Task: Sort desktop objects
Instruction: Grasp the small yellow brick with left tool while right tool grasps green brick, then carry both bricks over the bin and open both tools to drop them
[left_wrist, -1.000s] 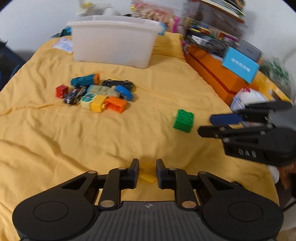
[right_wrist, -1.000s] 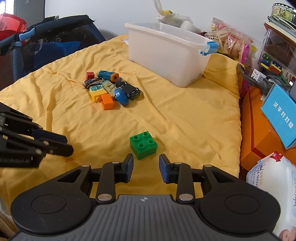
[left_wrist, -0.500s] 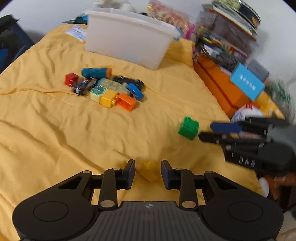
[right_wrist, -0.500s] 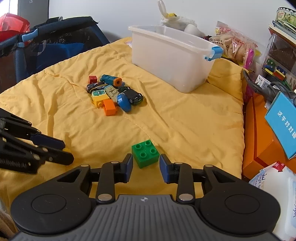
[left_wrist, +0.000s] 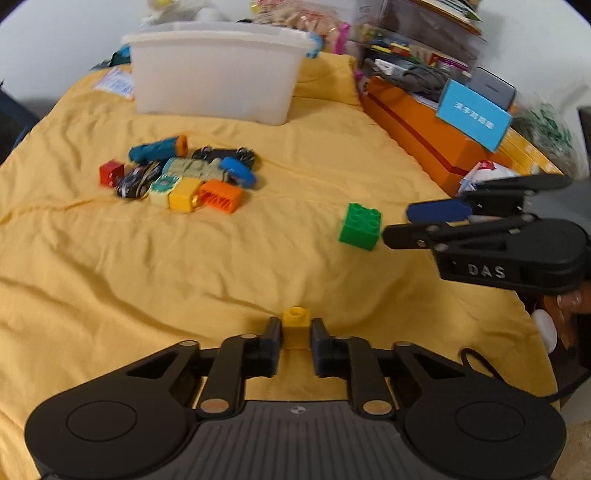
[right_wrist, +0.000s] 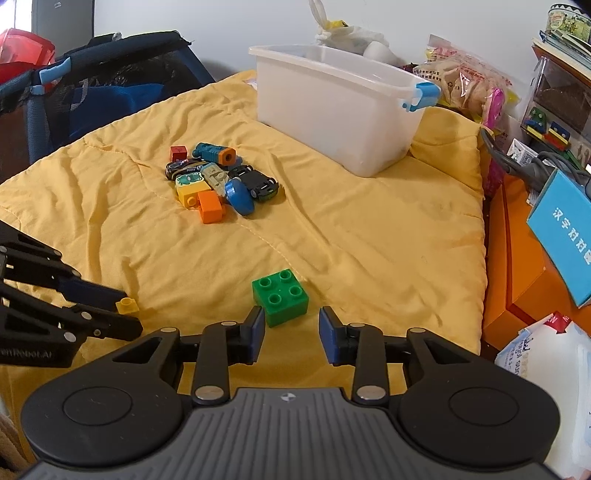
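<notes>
My left gripper (left_wrist: 294, 334) is shut on a small yellow brick (left_wrist: 295, 326) just above the yellow quilt; the brick also shows in the right wrist view (right_wrist: 126, 305) between the left fingers. My right gripper (right_wrist: 290, 328) is open, its fingers either side of the near end of a green brick (right_wrist: 280, 297), not touching it. In the left wrist view the green brick (left_wrist: 360, 226) sits just left of the right gripper (left_wrist: 410, 223). A pile of toy cars and bricks (right_wrist: 214, 182) lies farther back. A white plastic bin (right_wrist: 340, 107) stands behind it.
The yellow quilt (right_wrist: 369, 229) covers the surface. An orange box (right_wrist: 517, 266) with a blue card (right_wrist: 565, 232) lies along the right edge, with a white packet (right_wrist: 539, 354) near me. A dark blue mesh crib (right_wrist: 92, 96) stands at the left.
My left gripper has closed on the small yellow brick, which now stands upright between the fingers. My right gripper has moved forward to the green brick.
</notes>
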